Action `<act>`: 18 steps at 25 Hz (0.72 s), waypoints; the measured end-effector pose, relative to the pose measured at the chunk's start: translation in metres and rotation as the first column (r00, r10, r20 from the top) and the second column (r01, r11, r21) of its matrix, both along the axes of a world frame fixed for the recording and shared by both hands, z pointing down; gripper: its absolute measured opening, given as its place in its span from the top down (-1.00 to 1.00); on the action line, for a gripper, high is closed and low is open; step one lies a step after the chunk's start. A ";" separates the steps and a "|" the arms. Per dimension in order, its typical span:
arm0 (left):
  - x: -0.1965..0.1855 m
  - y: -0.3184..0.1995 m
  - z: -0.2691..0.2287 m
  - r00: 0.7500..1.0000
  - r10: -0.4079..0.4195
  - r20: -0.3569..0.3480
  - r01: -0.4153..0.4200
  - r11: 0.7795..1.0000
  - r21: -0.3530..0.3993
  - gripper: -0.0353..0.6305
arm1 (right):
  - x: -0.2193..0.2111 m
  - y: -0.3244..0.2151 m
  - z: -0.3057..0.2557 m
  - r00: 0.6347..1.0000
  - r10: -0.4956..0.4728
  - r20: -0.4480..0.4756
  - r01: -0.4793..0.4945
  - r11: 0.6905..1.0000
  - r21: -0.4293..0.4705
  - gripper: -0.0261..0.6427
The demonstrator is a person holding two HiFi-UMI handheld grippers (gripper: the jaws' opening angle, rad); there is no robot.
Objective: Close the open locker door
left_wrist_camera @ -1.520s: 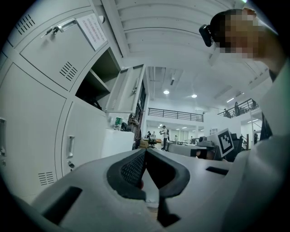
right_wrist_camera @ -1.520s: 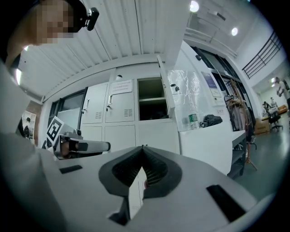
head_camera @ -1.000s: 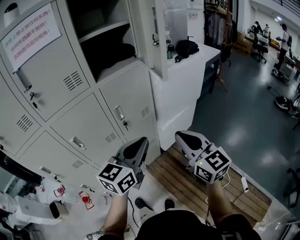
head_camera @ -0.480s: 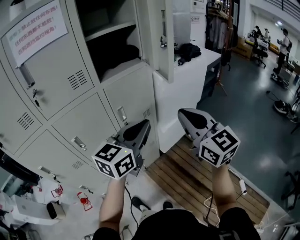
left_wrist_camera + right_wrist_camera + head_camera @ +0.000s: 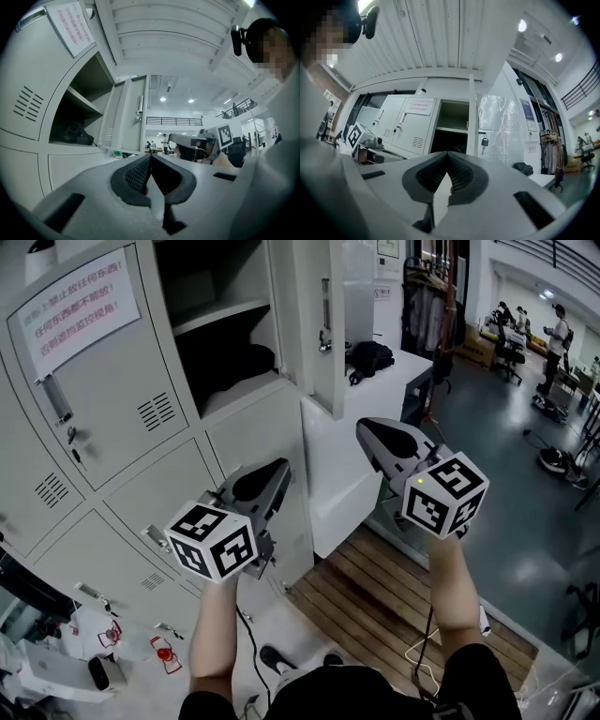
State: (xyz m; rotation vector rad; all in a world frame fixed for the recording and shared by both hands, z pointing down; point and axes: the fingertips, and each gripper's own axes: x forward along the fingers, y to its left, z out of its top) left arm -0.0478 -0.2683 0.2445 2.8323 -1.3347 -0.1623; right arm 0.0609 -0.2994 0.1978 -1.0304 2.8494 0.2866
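Your left tool [image 5: 270, 479] and right tool [image 5: 377, 434] are both pressed shut, empty, clear of the open locker door [image 5: 323, 334]; the dark contents [image 5: 230, 360] inside stay indistinct

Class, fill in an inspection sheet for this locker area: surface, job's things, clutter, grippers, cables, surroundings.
Surface: slatted wooden platform beside grey lockers.
Job's things: grey metal locker door stands open; dark bundle inside.
Clutter: black bag on white cabinet; red-and-white packets below lockers.
Grippers: left gripper and right gripper both shut, empty, not touching the door.
Cables: black cable, white cable underfoot.
Surroundings: people across the hall.
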 end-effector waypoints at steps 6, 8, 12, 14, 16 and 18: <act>0.002 -0.012 -0.020 1.000 0.000 0.024 -0.001 1.000 0.013 0.84 | -0.002 -0.014 -0.029 1.000 0.005 0.000 -0.005 0.999 0.033 0.91; 0.004 -0.015 -0.024 1.000 0.006 0.022 -0.006 1.000 0.014 0.84 | -0.004 -0.019 -0.037 1.000 0.004 -0.006 -0.004 0.999 0.039 0.91; 0.012 -0.017 -0.027 0.999 0.014 0.035 -0.015 1.000 0.018 0.84 | -0.005 -0.030 -0.050 1.000 0.016 -0.021 -0.015 0.999 0.049 0.91; 0.013 -0.018 -0.030 0.999 0.020 0.041 -0.021 1.000 0.023 0.84 | -0.007 -0.035 -0.056 1.000 0.017 -0.020 -0.016 0.999 0.052 0.91; 0.011 -0.018 -0.034 0.999 0.020 0.037 -0.021 0.999 0.031 0.84 | -0.008 -0.039 -0.063 1.000 0.018 -0.008 -0.017 0.998 0.052 0.90; 0.008 -0.019 -0.040 0.999 0.012 0.032 -0.013 0.999 0.038 0.84 | -0.008 -0.044 -0.071 1.000 0.019 0.010 -0.020 0.998 0.052 0.89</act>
